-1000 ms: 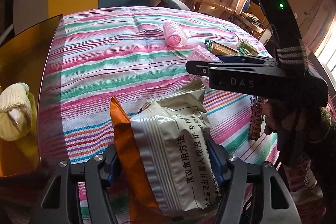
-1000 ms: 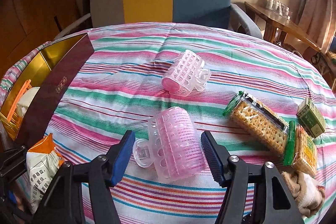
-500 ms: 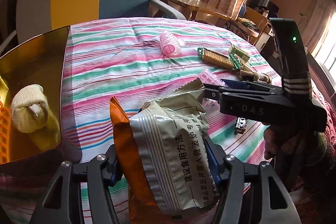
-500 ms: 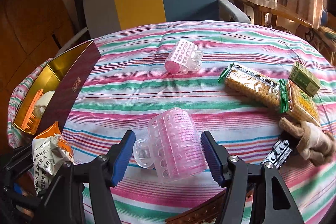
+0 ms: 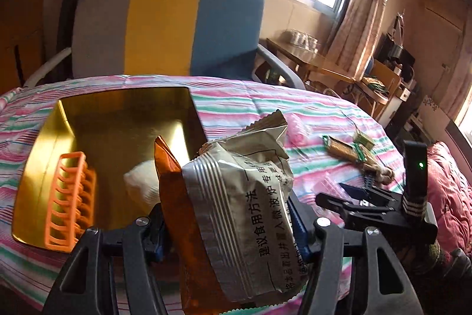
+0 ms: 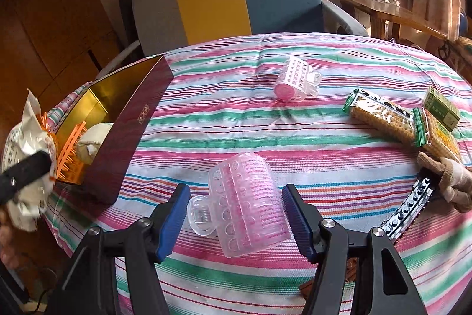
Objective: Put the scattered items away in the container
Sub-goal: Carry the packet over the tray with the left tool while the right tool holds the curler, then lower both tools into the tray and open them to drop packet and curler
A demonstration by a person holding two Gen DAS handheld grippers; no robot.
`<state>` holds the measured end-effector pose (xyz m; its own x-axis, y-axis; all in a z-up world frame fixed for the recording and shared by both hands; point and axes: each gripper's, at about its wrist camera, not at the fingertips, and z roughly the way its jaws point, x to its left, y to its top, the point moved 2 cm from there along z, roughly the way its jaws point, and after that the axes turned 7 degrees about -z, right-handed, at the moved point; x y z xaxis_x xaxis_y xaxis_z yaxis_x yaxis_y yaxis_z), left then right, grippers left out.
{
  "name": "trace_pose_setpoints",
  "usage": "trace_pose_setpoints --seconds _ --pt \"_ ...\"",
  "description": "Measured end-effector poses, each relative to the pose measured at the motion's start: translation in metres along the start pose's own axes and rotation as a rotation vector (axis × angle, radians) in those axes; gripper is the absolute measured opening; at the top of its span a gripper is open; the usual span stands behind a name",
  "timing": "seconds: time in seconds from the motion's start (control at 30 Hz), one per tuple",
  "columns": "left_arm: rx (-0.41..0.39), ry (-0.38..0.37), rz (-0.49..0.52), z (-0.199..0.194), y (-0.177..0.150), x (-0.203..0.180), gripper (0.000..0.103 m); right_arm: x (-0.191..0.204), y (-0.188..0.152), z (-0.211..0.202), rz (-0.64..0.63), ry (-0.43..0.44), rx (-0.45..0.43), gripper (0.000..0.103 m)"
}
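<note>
A person's left claw (image 5: 228,226) pinches two snack packets upright between its blue pads: a silver-grey packet (image 5: 244,214) printed with Chinese characters and an orange packet (image 5: 183,226) tucked against its left side. Both hang in front of the open gold-lined box (image 5: 118,120), the container, which sits at the left of the striped pink-and-green tablecloth (image 6: 236,138). Inside the box lie an orange plastic comb-like rack (image 5: 69,197) and a pale rolled cloth bundle (image 6: 94,140).

The right claw (image 6: 234,219) stands spread on either side of a large translucent pink hair roller (image 6: 247,202); its left pad is clear of the roller, while whether the right pad touches it cannot be told. A second pink hair roller (image 6: 295,81) lies farther back on the surface. To the right sit two cracker packets (image 6: 380,114), a small green box (image 6: 441,108), a tan glove (image 6: 448,176) and a dark studded strip (image 6: 410,211).
</note>
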<state>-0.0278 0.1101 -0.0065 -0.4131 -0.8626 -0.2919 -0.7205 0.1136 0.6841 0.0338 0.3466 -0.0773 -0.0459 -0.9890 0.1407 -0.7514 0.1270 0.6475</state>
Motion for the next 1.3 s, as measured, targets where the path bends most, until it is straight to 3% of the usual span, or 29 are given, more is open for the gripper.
trace_pose_setpoints --seconds 0.2,0.43,0.77,1.0,1.13,1.3 --pt "-0.029 0.113 -0.041 0.005 0.026 0.054 0.064 0.009 0.000 0.005 -0.004 0.006 0.011 0.065" --pt "0.004 0.189 -0.079 0.034 0.041 0.097 0.064 0.009 -0.003 0.010 -0.002 -0.007 0.032 0.065" --pt "0.084 0.211 -0.083 0.081 0.048 0.110 0.063 0.009 0.000 0.014 -0.009 -0.021 0.048 0.065" --pt "0.097 0.234 -0.101 0.087 0.044 0.113 0.064 0.011 0.007 0.009 -0.014 -0.020 0.032 0.065" --pt "0.117 0.247 -0.114 0.091 0.040 0.118 0.064 0.025 0.026 0.006 -0.041 -0.001 -0.003 0.065" --pt "0.126 0.255 -0.127 0.092 0.037 0.121 0.064 0.069 0.074 0.007 -0.108 0.089 -0.073 0.065"
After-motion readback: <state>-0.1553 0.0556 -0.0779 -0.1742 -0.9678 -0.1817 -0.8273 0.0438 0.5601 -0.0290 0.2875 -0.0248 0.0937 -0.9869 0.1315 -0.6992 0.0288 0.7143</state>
